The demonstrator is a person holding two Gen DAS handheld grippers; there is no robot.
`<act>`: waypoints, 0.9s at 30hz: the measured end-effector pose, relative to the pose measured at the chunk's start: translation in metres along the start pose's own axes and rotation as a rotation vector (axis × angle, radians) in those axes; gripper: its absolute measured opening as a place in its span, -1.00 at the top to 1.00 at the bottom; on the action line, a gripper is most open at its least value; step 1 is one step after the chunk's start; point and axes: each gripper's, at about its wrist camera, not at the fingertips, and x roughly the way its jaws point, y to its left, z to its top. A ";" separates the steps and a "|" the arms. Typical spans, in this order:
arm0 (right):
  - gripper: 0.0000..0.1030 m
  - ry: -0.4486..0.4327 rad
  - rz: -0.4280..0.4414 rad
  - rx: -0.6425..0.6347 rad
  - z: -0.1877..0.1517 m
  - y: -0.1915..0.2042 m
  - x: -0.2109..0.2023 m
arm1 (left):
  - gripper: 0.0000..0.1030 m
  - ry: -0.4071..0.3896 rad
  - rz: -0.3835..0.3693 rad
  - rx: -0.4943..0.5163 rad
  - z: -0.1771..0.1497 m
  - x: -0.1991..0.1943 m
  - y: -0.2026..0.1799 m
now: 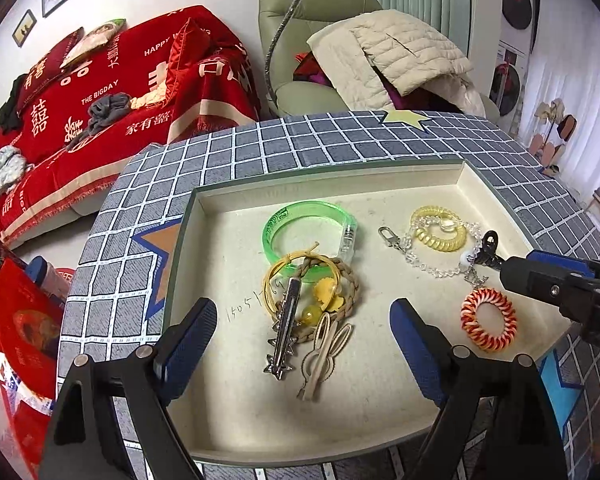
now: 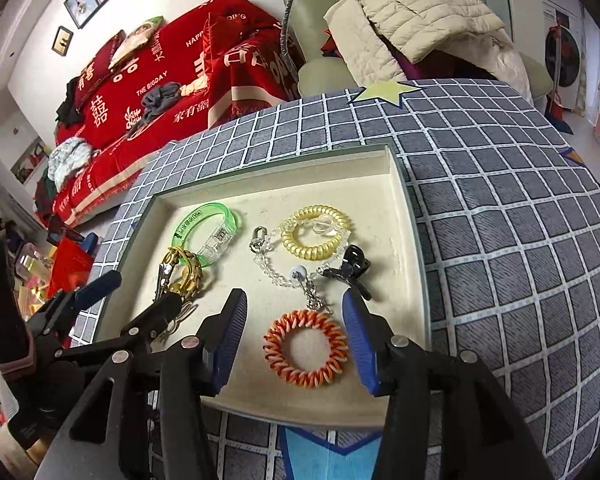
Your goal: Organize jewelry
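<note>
A cream tray (image 1: 380,420) (image 2: 260,400) holds the jewelry. My left gripper (image 1: 300,332) is open above the silver star hair clip (image 1: 284,328) and beige clip (image 1: 322,356), with a green bangle (image 1: 308,232), braided band (image 1: 348,284) and yellow cord behind. My right gripper (image 2: 296,324) is open around the red-and-white coil hair tie (image 2: 305,348) (image 1: 488,320). Beyond lie a yellow coil tie (image 2: 316,238) (image 1: 440,232), a clear bead chain (image 2: 272,272) and a black clip (image 2: 352,268).
The tray sits on a grey checked tablecloth (image 1: 320,140) (image 2: 500,200). Behind are a sofa with a red blanket (image 1: 120,92) and a green armchair with a cream jacket (image 1: 400,52). Red packages (image 1: 20,320) lie left of the table.
</note>
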 end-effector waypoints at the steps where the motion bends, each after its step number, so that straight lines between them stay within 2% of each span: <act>1: -0.05 0.000 -0.001 0.000 -0.001 0.000 -0.002 | -1.00 0.001 0.002 0.001 0.000 -0.001 0.000; 13: -0.13 0.012 -0.023 0.003 -0.010 0.000 -0.008 | -1.00 -0.009 0.026 -0.025 -0.008 -0.019 0.010; 16: -0.27 -0.013 -0.042 -0.024 -0.013 0.007 -0.014 | -1.00 -0.017 0.047 -0.021 -0.012 -0.027 0.010; 18: -0.55 -0.041 -0.063 -0.046 -0.016 0.012 -0.021 | -1.00 -0.028 0.060 -0.017 -0.015 -0.033 0.010; 25: -0.76 -0.134 -0.112 -0.076 -0.028 0.023 -0.039 | -1.00 -0.040 0.072 -0.035 -0.029 -0.055 0.011; 26: -0.84 -0.147 -0.118 -0.076 -0.030 0.023 -0.042 | -1.00 -0.043 0.076 -0.037 -0.031 -0.057 0.011; 27: -1.00 -0.154 -0.122 -0.076 -0.032 0.024 -0.044 | -1.00 -0.049 0.081 -0.040 -0.033 -0.061 0.011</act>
